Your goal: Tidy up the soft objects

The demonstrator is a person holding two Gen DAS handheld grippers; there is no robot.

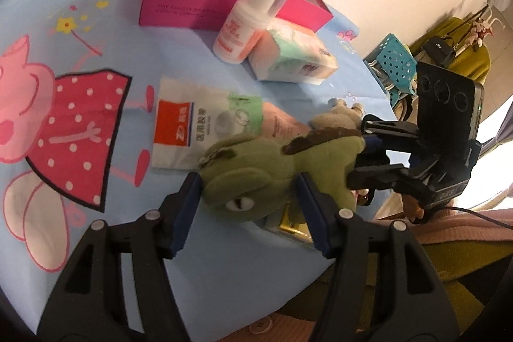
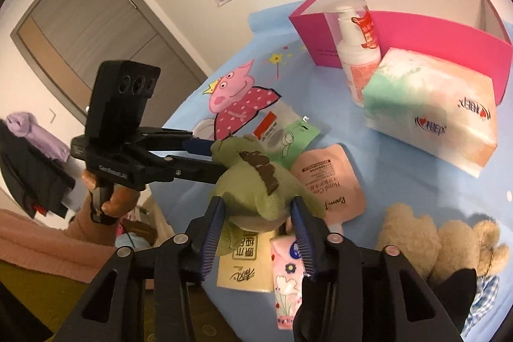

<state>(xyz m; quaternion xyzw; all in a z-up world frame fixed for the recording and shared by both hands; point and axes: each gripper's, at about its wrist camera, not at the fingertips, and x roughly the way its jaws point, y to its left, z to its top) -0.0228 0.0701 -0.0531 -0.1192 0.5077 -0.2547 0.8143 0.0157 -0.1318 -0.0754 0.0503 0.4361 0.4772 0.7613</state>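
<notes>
A green dinosaur plush (image 1: pixel 256 159) with brown back spikes hangs just above the blue tablecloth, stretched between both grippers. My left gripper (image 1: pixel 247 180) is shut on its head, blue pads pressing both sides; in the right wrist view the left gripper (image 2: pixel 213 157) comes in from the left. My right gripper (image 2: pixel 258 202) is shut on the plush (image 2: pixel 253 178) at its body, and it shows in the left wrist view (image 1: pixel 357 157) at the tail end. A beige teddy bear (image 2: pixel 433 239) lies on the cloth to the right.
An open pink box (image 2: pixel 416 31) stands at the back, with a lotion bottle (image 2: pixel 359 53) and a tissue pack (image 2: pixel 433 117) in front of it. Flat sachets (image 2: pixel 327 181) and a flowered tissue packet (image 2: pixel 287 274) lie under the plush. The table edge (image 1: pixel 224 294) is close.
</notes>
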